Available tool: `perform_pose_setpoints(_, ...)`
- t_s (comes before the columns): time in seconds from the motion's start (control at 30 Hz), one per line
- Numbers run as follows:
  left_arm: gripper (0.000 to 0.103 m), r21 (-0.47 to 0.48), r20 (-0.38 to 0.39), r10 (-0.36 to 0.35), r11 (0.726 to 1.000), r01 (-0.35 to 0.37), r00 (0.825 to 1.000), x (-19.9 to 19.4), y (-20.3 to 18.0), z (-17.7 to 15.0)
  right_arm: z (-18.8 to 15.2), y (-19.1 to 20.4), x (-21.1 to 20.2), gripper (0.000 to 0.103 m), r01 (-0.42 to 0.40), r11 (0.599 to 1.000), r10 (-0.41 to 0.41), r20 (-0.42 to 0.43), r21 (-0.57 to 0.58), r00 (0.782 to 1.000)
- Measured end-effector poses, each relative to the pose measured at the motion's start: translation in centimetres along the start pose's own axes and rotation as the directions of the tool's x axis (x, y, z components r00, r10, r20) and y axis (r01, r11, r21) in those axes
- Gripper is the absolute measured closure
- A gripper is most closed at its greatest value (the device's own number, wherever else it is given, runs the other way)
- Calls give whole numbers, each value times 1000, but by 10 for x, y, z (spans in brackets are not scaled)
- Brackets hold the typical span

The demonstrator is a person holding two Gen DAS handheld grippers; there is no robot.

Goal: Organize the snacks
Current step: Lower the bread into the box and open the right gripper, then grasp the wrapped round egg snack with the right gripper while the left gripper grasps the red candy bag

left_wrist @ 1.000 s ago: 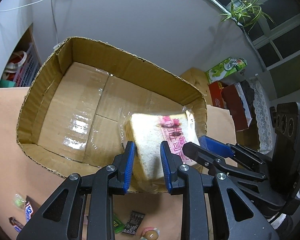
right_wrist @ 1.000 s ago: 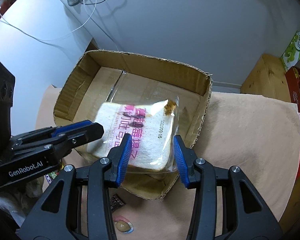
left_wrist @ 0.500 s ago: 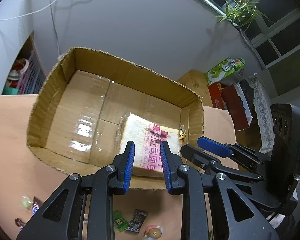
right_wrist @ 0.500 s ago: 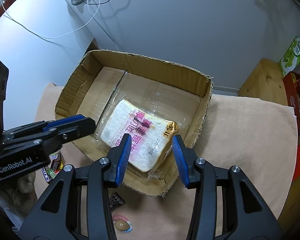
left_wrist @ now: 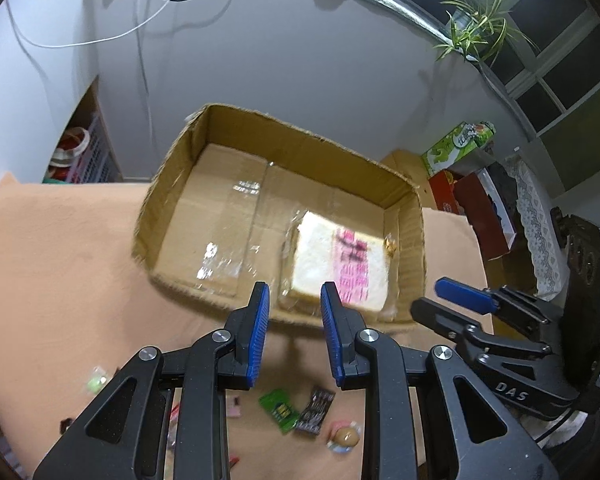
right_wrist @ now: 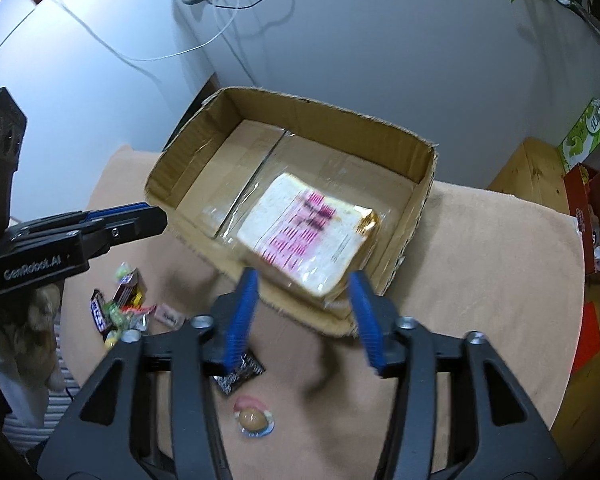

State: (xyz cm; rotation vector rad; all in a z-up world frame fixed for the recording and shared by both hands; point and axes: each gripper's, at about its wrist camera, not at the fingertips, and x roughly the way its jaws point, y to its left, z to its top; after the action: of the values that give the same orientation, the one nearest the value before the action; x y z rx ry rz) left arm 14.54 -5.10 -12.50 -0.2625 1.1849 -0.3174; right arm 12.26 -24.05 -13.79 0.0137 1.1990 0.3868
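**Left wrist view: one bag of sliced bread lies in the box, small snacks wait on the cloth**

In the left wrist view, one cardboard box (left_wrist: 284, 216) is seen standing open on a peach-coloured cloth (left_wrist: 60, 264). One bag of sliced bread (left_wrist: 338, 264) is laid flat on the box floor, in the near right corner, close against the right wall. Nothing else is seen inside the box.

The left gripper (left_wrist: 292, 334) is held above the near rim of the box, its blue pads drawn close together with nothing between them. The right gripper (right_wrist: 304, 314) is seen in the right wrist view with its jaws opening; the bread appears beyond them, not pressed by the pads.

The bread is judged light, soft and easily crushed, and its clear wrapper is likely slippery. If it is to be shifted, a hold on the loose wrapper edge or a gentle grip across the loaf's sides is advised.

On the cloth, in front of the box, small snacks are scattered: one green packet (left_wrist: 279, 410), one dark packet (left_wrist: 315, 410), one round jelly cup (left_wrist: 343, 436), and one pile of mixed sweets (right_wrist: 118, 308) at the left. The number in that pile cannot be counted through the blur. These small pieces are judged light and stiff enough to be pinched singly.
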Motion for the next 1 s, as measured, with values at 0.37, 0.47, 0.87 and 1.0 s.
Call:
perform_pose_setpoints(0.37, 78, 19, -24, 54, 998, -53, 998, -20, 27, -54, -67, 21, -8, 42, 14, 998, -16, -28, -66, 999)
perform_pose_setpoints(0.47, 78, 39, -33, 82, 996, -81, 996, -27, 36, -74, -85, 25, -4, 42, 24, 996, -29, -49, -86, 998)
perform_pose_setpoints(0.87, 78, -54, -82, 121, 991, -126, 989, -41, 78, -142, -130, 52, 20, 42, 67, 980, -88, -109, -185, 990)
perform_pose_setpoints(1.0, 72, -90, -103, 109, 989, -118, 989, -34, 80, -152, -140, 56, 31, 42, 75, 978, -101, -129, -193, 986)
